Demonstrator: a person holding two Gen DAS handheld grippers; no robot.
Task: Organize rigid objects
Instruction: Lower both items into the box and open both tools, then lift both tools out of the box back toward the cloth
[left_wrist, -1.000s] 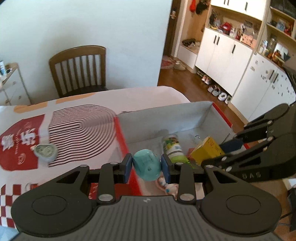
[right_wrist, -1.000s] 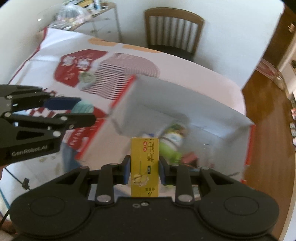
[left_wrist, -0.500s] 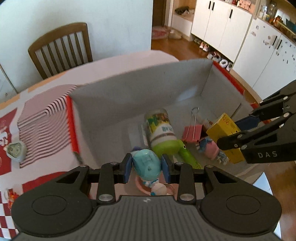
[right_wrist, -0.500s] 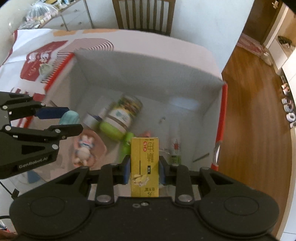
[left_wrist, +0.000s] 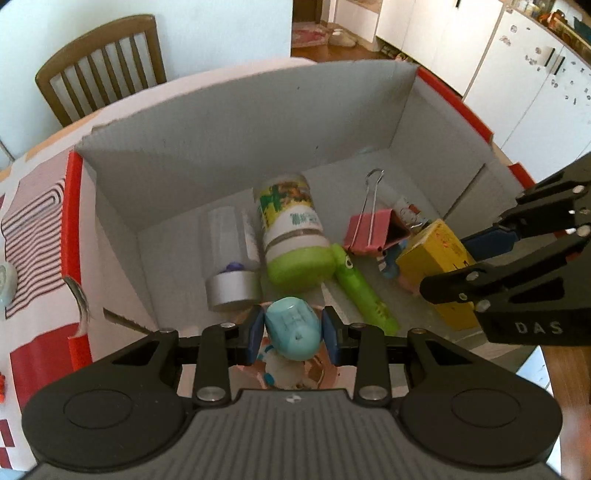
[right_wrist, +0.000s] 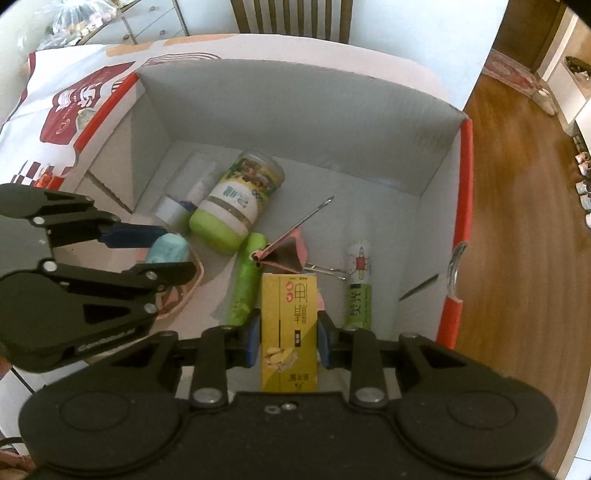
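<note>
My left gripper (left_wrist: 292, 329) clamps a small turquoise plastic toy (left_wrist: 293, 328), and my right gripper (right_wrist: 287, 338) clamps a yellow cardboard drink carton (right_wrist: 289, 325). Both hang inside the grey cardboard box with red edges (right_wrist: 306, 122), just above the clutter. Released here, the carton could land on the pink binder clip (right_wrist: 284, 254) and topple, and the toy could roll off the pink dish (right_wrist: 184, 291).

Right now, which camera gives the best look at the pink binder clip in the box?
The left wrist view: the pink binder clip shows its whole side and raised wire handle, unobstructed. The right wrist view catches it end-on, just beyond the yellow carton, so its shape reads less clearly.
</note>
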